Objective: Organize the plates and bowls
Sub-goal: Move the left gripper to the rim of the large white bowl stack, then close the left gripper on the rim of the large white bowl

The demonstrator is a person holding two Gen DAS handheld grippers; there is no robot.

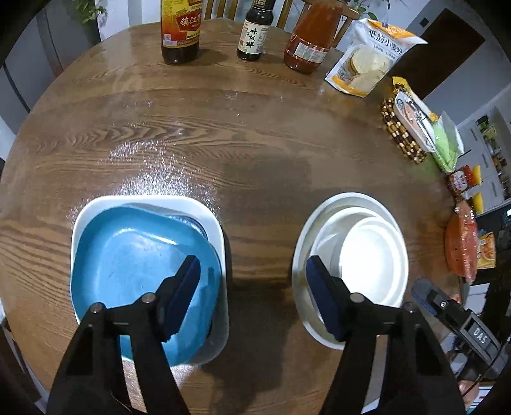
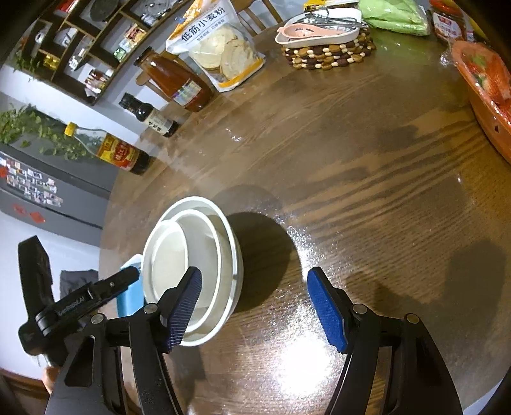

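A blue square plate (image 1: 134, 255) lies tilted inside a white square plate (image 1: 220, 236) at the lower left of the left wrist view. To its right stand nested white round bowls (image 1: 367, 255). My left gripper (image 1: 252, 287) is open above the bare wood between the two stacks, one finger over each. In the right wrist view the same white bowls (image 2: 191, 255) sit left of centre. My right gripper (image 2: 255, 306) is open, its left finger (image 2: 185, 306) in front of the bowls and its right finger over bare table. Nothing is gripped.
The round wooden table (image 1: 255, 127) carries three sauce bottles (image 1: 252, 32) and a flour bag (image 1: 367, 57) along its far edge. A beaded trivet with a small dish (image 2: 329, 51), green packets (image 2: 396, 16) and an orange basket (image 2: 485, 86) line the right side.
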